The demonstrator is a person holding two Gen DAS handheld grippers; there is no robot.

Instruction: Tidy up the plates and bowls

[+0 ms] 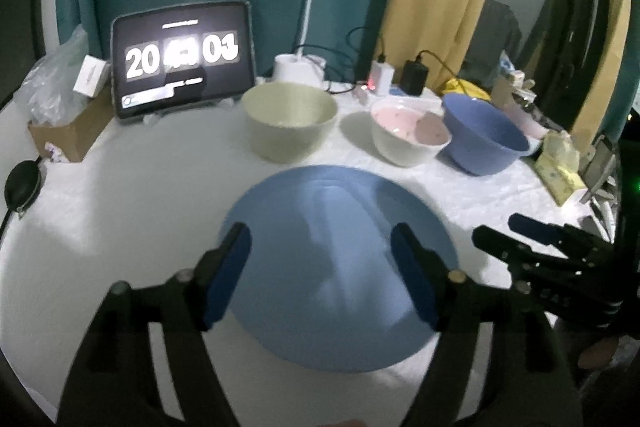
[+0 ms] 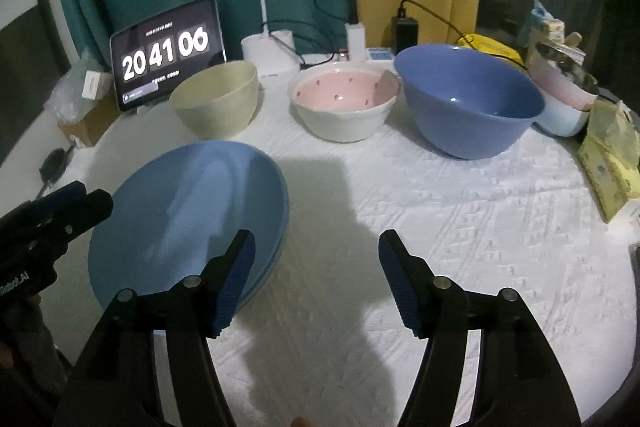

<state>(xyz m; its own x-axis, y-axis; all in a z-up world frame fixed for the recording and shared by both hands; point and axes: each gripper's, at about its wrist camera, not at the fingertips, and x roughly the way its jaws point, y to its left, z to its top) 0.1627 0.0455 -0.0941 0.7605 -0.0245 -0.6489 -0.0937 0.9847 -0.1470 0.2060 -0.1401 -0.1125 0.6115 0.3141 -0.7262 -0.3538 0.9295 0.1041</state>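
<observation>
Both jaws wide, empty above blue plates.

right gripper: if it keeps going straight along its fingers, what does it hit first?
Probably the bare white tablecloth. The right gripper is open and empty, angled down at the cloth. The blue plates lie just left of that line, the bowls further back. Depth is unclear in the fisheye.

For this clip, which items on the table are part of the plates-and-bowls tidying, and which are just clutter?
Part of the job:
blue plates, stacked
cream bowl
pink bowl
blue bowl

Lying about:
tablet clock
desk lamp
chargers
tissue pack
cardboard box

Both tongs are open and hold nothing.
</observation>
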